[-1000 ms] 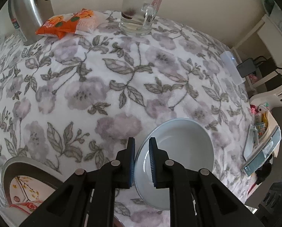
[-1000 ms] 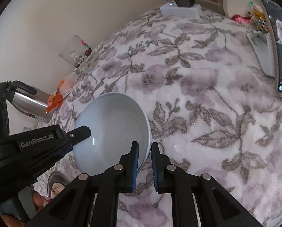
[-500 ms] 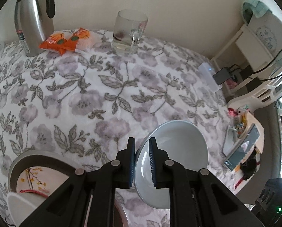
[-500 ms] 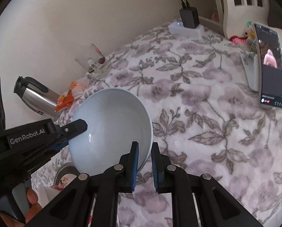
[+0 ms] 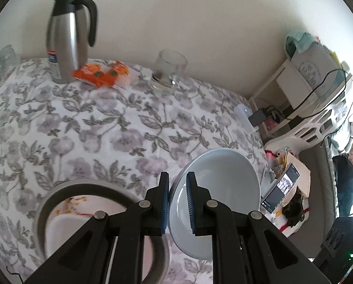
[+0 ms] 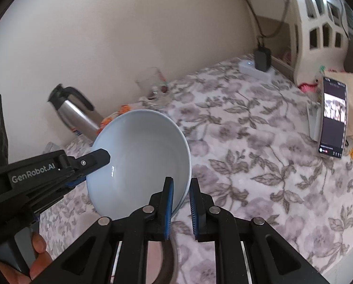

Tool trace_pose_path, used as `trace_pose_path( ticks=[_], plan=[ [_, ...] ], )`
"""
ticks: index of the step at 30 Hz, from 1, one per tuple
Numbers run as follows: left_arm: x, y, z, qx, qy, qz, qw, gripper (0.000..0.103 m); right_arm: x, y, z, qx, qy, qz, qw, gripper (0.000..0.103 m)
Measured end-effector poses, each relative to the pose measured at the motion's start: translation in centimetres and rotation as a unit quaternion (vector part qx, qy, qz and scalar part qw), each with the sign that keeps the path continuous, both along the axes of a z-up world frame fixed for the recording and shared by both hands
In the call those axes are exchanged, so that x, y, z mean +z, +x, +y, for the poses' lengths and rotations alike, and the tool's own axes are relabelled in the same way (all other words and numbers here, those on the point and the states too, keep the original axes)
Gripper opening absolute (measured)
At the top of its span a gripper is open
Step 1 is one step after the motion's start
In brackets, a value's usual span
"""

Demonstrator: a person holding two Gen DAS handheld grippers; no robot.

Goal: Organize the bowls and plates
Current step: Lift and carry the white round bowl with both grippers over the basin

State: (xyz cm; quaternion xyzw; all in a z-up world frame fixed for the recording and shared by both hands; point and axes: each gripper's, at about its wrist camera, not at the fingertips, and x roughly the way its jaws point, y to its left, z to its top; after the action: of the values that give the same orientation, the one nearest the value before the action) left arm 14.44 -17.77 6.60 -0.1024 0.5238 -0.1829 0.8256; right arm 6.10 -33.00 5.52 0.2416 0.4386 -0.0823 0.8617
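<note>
Floral tablecloth (image 5: 105,123); left gripper (image 5: 177,203), right gripper (image 6: 181,207) clamp bowl (image 6: 141,156) rim.

Grey plate (image 5: 100,185) cut by frame bottom, half hidden behind tongs.

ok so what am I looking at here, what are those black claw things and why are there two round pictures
They are two hand-held grippers, one in each of a person's hands, each with a fisheye camera looking along its fingers. One picture is from the left gripper, the other from the right gripper. Both are shut on the rim of one pale blue bowl, on opposite sides, holding it above a flowered tablecloth. On the cloth stand a steel jug, an orange snack packet, a glass mug and a grey dish with a white dish inside it.
</note>
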Motion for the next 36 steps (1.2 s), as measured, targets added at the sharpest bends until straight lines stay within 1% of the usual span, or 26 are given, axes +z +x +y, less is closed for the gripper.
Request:
trace_pose_path(
  ticks=[7,12,17,20,25,31,36],
  plan=[
    [2.3,-2.1,4.9,0.028,-0.016,-0.021,0.9993,0.015,2.6,-1.0,4.5,0.043,-0.024,-0.02,0.999,0.015],
    [3.4,-3.5,8.0,0.047,-0.025,-0.032,0.9981,0.015,3.4,-1.5,7.1,0.068,-0.031,-0.021,0.997,0.015],
    [3.7,-4.8,10.7,0.062,-0.034,-0.035,0.9969,0.015,4.2,-2.1,9.5,0.089,-0.043,-0.02,0.995,0.015],
    [3.4,-5.3,11.9,0.068,-0.035,-0.029,0.9966,0.015,4.1,-2.2,10.5,0.097,-0.045,-0.014,0.994,0.015],
    [2.4,-6.0,13.3,0.076,-0.038,-0.017,0.9962,0.015,3.0,-2.2,11.6,0.108,-0.044,0.01,0.993,0.015],
    [0.5,-6.4,14.1,0.079,-0.038,0.002,0.9962,0.015,1.3,-2.1,12.5,0.112,-0.053,0.04,0.991,0.015],
    [-1.4,-6.4,14.6,0.081,-0.041,0.025,0.9955,0.015,0.5,-1.9,12.9,0.114,-0.063,0.052,0.99,0.015]
  ],
)
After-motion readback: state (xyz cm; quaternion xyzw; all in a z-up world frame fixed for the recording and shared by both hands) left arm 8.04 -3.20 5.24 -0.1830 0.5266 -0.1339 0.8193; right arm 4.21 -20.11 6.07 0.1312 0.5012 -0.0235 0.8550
